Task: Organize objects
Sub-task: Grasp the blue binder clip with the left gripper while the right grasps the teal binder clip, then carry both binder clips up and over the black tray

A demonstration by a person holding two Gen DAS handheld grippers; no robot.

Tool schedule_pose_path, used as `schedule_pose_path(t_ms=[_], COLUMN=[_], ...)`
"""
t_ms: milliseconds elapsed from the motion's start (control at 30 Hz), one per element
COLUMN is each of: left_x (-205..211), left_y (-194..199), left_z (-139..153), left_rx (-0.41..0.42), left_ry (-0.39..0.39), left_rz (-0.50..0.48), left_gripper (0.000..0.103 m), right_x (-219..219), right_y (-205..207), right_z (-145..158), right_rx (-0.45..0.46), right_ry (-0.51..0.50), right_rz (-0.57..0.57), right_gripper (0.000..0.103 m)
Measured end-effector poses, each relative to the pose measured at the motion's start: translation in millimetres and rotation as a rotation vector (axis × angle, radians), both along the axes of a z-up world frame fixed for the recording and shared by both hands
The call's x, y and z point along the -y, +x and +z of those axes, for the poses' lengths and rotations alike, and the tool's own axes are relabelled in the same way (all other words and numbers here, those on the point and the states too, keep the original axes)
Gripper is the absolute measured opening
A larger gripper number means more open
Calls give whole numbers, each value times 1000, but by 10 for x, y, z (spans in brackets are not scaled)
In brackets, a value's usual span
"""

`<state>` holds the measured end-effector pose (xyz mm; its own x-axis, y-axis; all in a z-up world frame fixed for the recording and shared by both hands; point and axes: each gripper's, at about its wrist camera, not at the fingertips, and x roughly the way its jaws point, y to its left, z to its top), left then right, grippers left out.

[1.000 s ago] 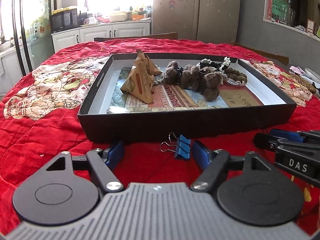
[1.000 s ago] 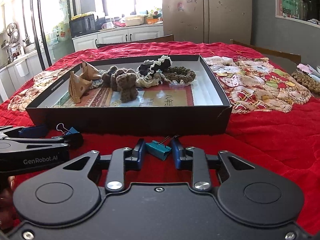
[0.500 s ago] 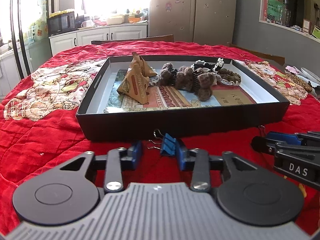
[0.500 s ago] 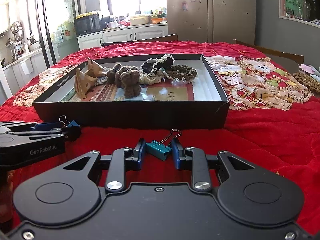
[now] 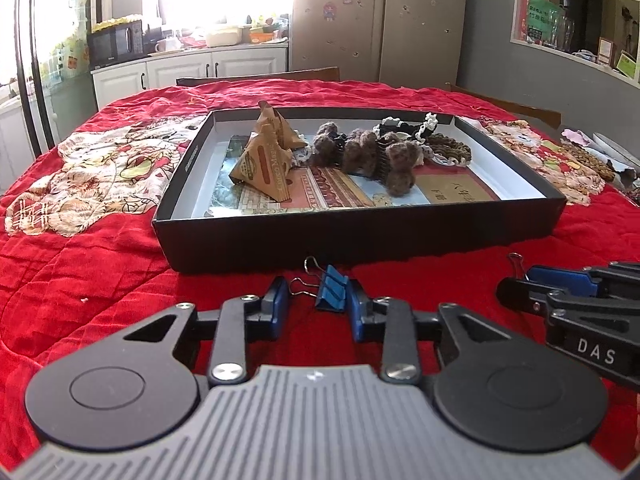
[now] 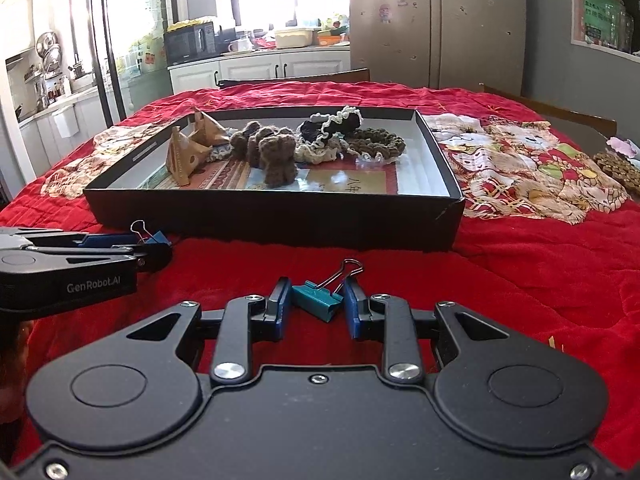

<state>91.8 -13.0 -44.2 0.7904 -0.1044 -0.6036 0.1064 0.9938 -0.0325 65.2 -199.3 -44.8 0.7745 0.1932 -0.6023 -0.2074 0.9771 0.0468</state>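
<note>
A blue binder clip (image 5: 331, 293) sits between the fingers of my left gripper (image 5: 316, 304), held above the red cloth; it also shows in the right wrist view (image 6: 154, 237). My right gripper (image 6: 314, 306) is shut on a teal binder clip (image 6: 318, 304). A black tray (image 5: 360, 236) stands just beyond both grippers, also in the right wrist view (image 6: 280, 222). It holds folded paper packets (image 5: 266, 164), brown knitted pieces (image 5: 372, 156) and crocheted items (image 6: 348, 136). My right gripper appears in the left wrist view (image 5: 516, 290), to the right.
A red quilted cloth (image 5: 80, 248) covers the table, with patterned patches on the left (image 5: 88, 176) and right (image 6: 520, 168). A woven brown mat (image 6: 618, 166) lies at the far right. Kitchen counters and a fridge stand behind.
My left gripper closed on the blue clip and lifted it off the cloth. My right gripper rose a little with the teal clip. Both now sit higher before the tray.
</note>
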Motion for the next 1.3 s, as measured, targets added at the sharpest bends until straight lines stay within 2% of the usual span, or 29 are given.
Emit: schedule_pose_path(t_ms=[267, 467, 867, 1300], left_x=[-1, -1, 25, 40], left_y=[-106, -172, -246, -331], left_z=[47, 115, 448, 832], left_rx=[-14, -9, 73, 184], left_ry=[-9, -22, -50, -51], left_rz=[-33, -59, -97, -118], left_gripper=[35, 35, 35, 35], right_x=[-27, -45, 20, 37], right_y=[-102, -216, -325, -385], right_z=[32, 134, 469, 741], right_rx=[8, 55, 141, 228], right_ry=[-10, -25, 21, 18], right_rz=[35, 66, 87, 89], right_gripper=[26, 26, 26, 26])
